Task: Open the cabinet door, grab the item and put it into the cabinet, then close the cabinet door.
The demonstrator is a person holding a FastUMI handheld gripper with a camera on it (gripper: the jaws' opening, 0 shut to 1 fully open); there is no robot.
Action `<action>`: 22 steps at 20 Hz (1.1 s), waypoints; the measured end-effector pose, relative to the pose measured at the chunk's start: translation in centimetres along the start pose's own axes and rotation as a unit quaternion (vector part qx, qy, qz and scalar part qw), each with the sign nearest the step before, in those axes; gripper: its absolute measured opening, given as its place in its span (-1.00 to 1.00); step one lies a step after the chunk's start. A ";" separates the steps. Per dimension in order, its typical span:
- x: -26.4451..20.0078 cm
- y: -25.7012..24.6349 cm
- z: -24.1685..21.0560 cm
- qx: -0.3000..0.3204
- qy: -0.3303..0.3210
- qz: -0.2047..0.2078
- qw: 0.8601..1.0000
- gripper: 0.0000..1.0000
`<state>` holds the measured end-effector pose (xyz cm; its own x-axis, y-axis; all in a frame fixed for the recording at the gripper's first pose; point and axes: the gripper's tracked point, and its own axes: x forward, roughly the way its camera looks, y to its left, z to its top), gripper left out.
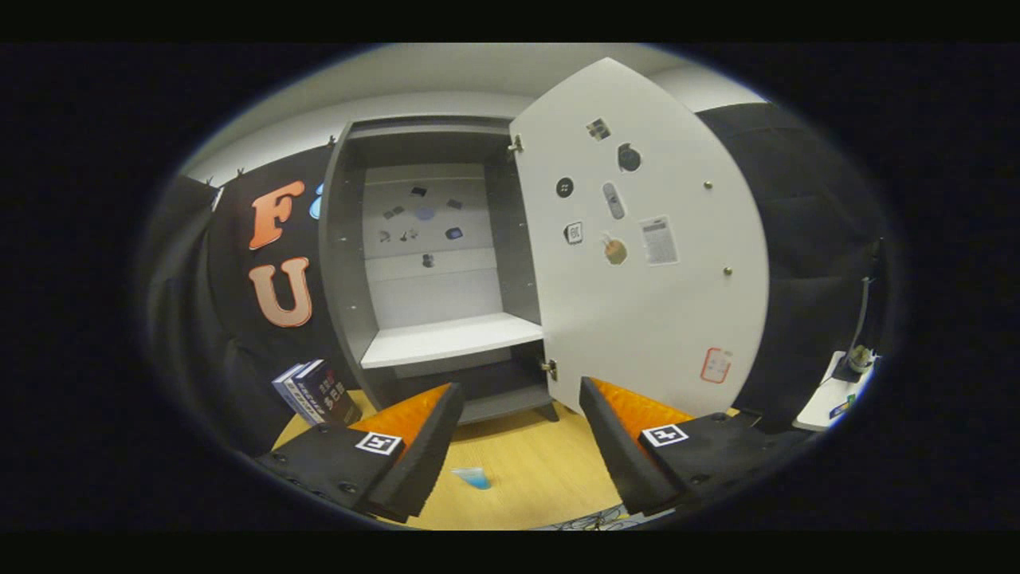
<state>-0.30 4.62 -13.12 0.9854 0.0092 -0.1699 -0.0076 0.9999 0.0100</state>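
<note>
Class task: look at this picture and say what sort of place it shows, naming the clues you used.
Probably a staged test booth rather than a real home: black cloth hangs as walls, a lone grey cabinet stands on a wooden table, door open, and the open gripper carries printed markers.

Honestly nothing readable here: the stickers on the open cabinet door [637, 239] and the spines of the books [317, 392] are way too blurry.

We are in a staged recording booth, not a home: black cloth [805, 239] drapes the walls. A small grey cabinet [351, 263] covered in stickers stands on a wooden tabletop [526, 462] beside stacked books [319, 392].
</note>
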 end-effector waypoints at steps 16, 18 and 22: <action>6.0 5.9 -21.1 -0.100 0.129 0.065 0.984 0.97; 7.5 5.6 -23.9 -0.113 0.154 0.064 0.980 0.97; 9.8 4.5 -28.2 -0.113 0.188 0.056 0.974 0.98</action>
<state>4.56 9.50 -42.53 0.8452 0.0785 -0.5287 -0.1901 0.9686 -0.1601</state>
